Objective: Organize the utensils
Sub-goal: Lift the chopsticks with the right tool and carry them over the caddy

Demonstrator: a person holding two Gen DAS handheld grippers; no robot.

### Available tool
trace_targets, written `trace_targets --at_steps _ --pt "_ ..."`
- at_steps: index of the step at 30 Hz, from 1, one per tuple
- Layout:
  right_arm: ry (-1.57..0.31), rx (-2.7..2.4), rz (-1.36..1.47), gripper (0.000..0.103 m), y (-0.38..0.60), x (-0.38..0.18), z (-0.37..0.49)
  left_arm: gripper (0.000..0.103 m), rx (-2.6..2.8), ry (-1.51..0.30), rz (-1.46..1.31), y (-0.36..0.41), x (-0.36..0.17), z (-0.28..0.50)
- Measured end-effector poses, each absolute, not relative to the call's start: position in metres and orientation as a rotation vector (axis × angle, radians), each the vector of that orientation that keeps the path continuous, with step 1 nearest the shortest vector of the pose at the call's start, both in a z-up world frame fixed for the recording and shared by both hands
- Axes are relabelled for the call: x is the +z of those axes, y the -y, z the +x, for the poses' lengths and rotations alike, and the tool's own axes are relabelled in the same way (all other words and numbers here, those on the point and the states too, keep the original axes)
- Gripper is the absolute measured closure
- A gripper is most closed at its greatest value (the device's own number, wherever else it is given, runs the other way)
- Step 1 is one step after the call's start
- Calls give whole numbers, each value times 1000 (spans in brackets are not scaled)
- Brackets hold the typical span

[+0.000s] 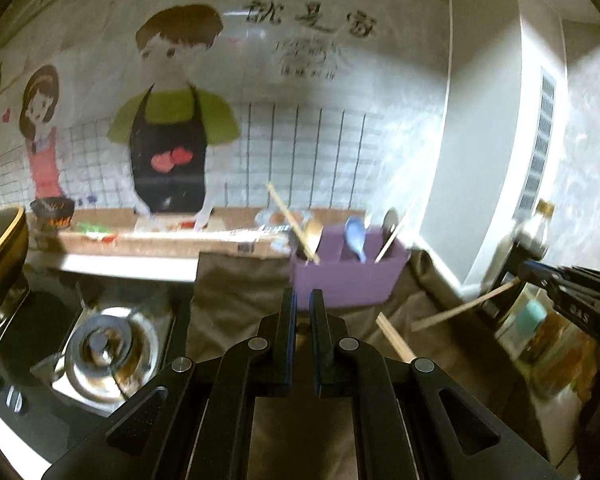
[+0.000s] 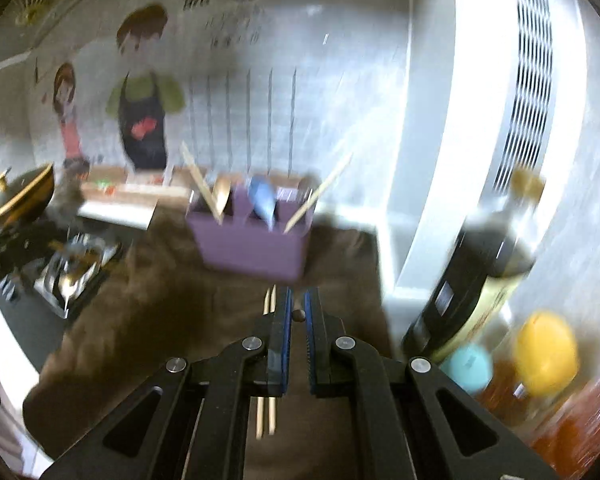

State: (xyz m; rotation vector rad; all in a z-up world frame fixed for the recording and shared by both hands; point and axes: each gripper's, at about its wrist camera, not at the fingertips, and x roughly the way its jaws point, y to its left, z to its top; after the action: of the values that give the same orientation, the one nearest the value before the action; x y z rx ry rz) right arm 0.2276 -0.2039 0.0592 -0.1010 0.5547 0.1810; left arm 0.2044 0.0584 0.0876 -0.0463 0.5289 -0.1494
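Observation:
A purple utensil holder [image 1: 346,276] stands on the brown cloth; it holds a wooden spoon [image 1: 314,234], a blue spoon [image 1: 356,236] and chopsticks [image 1: 390,240]. My left gripper [image 1: 303,300] is shut and empty just in front of it. My right gripper [image 1: 540,274] enters from the right, shut on a wooden chopstick [image 1: 460,308]. A second chopstick [image 1: 396,340] lies on the cloth. In the right wrist view the holder [image 2: 252,240] is ahead, the gripper [image 2: 298,308] grips a chopstick end-on [image 2: 299,315], and a pair of chopsticks [image 2: 266,412] lies beneath.
A gas burner [image 1: 104,344] and a dark pot [image 1: 0,248] sit at the left. Bottles [image 2: 476,276] and jars with a yellow lid [image 2: 544,352] and a teal lid [image 2: 468,364] crowd the right. A cartoon wall poster [image 1: 168,120] is behind the counter.

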Motion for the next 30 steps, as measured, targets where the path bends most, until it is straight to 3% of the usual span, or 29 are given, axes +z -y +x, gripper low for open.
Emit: trace_targets --at_steps 6,19,24,30 --pt "-493 164 -73 98 200 103 252 97 -206 -513 -101 -57 119 226" --pt "-271 197 -112 98 176 253 273 97 -313 -236 -48 -37 268 284" --pt "-254 189 -93 98 164 277 305 97 -313 -194 -86 -42 282 317" --pt "-280 195 -40 98 162 258 343 97 -318 -228 -133 -48 259 361"
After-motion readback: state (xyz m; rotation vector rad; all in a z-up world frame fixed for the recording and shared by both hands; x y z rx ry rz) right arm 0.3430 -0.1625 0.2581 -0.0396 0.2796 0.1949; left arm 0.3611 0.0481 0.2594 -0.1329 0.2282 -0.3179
